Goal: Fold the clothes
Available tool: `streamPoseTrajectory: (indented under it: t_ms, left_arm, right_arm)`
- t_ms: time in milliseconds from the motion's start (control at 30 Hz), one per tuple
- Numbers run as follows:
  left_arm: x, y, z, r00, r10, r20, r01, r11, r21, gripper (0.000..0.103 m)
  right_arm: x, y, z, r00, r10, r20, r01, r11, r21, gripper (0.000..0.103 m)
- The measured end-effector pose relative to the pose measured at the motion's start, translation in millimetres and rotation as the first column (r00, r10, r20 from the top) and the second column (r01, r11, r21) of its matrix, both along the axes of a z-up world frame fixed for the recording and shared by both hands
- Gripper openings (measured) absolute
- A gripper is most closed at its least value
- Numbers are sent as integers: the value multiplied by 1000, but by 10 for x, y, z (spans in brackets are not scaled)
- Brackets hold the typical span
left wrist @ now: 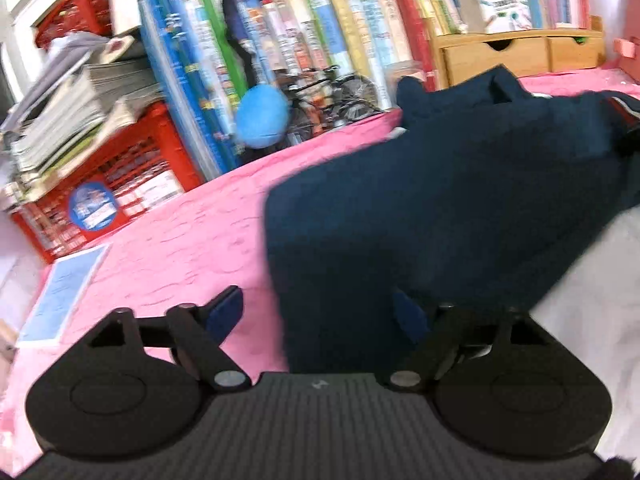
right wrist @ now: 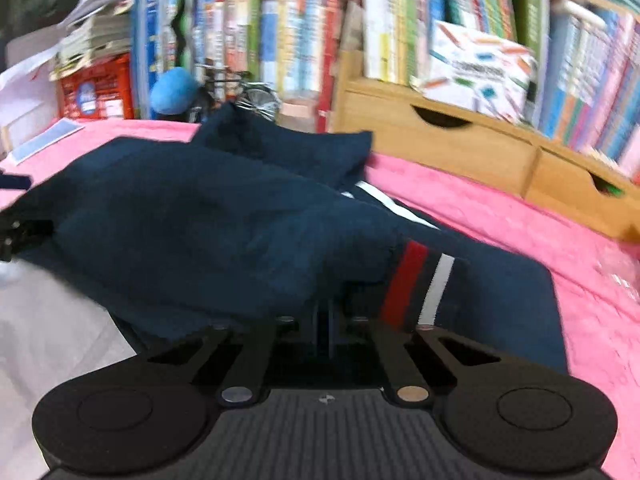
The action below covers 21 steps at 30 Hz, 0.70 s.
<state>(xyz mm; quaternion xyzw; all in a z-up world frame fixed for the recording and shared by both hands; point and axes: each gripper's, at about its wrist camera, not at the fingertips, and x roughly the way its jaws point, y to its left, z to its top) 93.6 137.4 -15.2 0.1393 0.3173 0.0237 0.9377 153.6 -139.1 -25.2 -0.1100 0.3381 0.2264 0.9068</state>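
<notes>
Navy garment point(right wrist: 208, 220), one piece, lies bunched on the pink cloth point(left wrist: 180, 240) that covers the work surface, and it fills the near field of both wrist views. Nearest in the left view, the left gripper point(left wrist: 316, 312) has its two blue-padded fingers spread wide apart; the left finger is over bare pink cloth, and the right finger sits at the near edge of the navy fabric with nothing pinched between them. Nearest in the right view, the right gripper point(right wrist: 324, 312) has its two fingers drawn close together, with a fold of the garment draped over their tips, so it appears clamped on the fabric, though the tips themselves are hidden. Just beside that grip is a cuff point(right wrist: 416, 288) with two stripes, one red and one white. A white sheet or cloth point(left wrist: 592, 320) lies under the garment's near side.

Farther out on the pink cloth rests one pale blue card point(left wrist: 64, 292). Beyond it stand two red crates point(left wrist: 108, 184), one low with a stack of papers on top and one higher up. Next comes one blue round plush point(left wrist: 262, 116) and a small model bicycle point(left wrist: 332, 100). A wooden drawer unit point(right wrist: 460, 152) shows two drawers. At the back runs a long row of upright books point(left wrist: 320, 32), too many and too blurred to count.
</notes>
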Motion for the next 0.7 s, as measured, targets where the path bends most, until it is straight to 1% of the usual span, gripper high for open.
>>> streamPoseTrajectory:
  t_ms: [33,67,100,133,200,267,367,433,467,500,567,633,700]
  left_arm:
    - [-38,55,130,999,-15,34,16,999,-36,77]
    - [-44,98,252,998,-23,65,28,997,-70,79]
    - [3,99,329,997,-22,74,28,997,-75,80]
    - [82,54,363,997,-21,80,25,998,-54,79]
    - [275,-85,367,996,-26,85,27,1000,-2,79]
    - [501,-240,290,996,-46,72,45,999,17,79]
    - [741,-278,38,999,-12,33,11,999,53,80]
    - [888,-280,-145,1000,19,6,-19,997,78,80]
    - [962,-281,-237,999,34,-8,-33,995,91,82]
    - [983,-244,-287,999,47,-6,-46,995,86,84]
    - [960,-125,-300,997,78,8,-79,996,44,84]
    - [918,-64,-307,995,97,20,-98,995,37,85]
    - [860,-60,-278,995,96,21,-97,995,33,85]
  right_arm:
    - [-38,-25,73,1000,5,10,-6,1000,24,22]
    - [-74,-29,151,999,23,32,-25,998,58,34]
    - [-99,-14,227,997,42,58,-47,995,91,43]
    - [-89,46,284,996,51,78,-59,993,104,46]
    - [12,256,341,993,53,101,-63,994,94,46]
    - [185,498,314,994,54,99,-62,995,83,46]
    - [460,879,135,998,44,43,-47,996,71,46]
    - [534,1084,-6,999,48,25,-49,998,44,46]
    - [558,1149,-70,998,54,24,-55,998,31,46]
    - [576,1192,-131,998,63,25,-63,998,21,46]
    - [591,1198,-209,997,68,42,-69,997,27,51]
    - [577,1081,-207,998,54,36,-55,998,41,51]
    - [478,841,-133,999,34,24,-36,995,88,51]
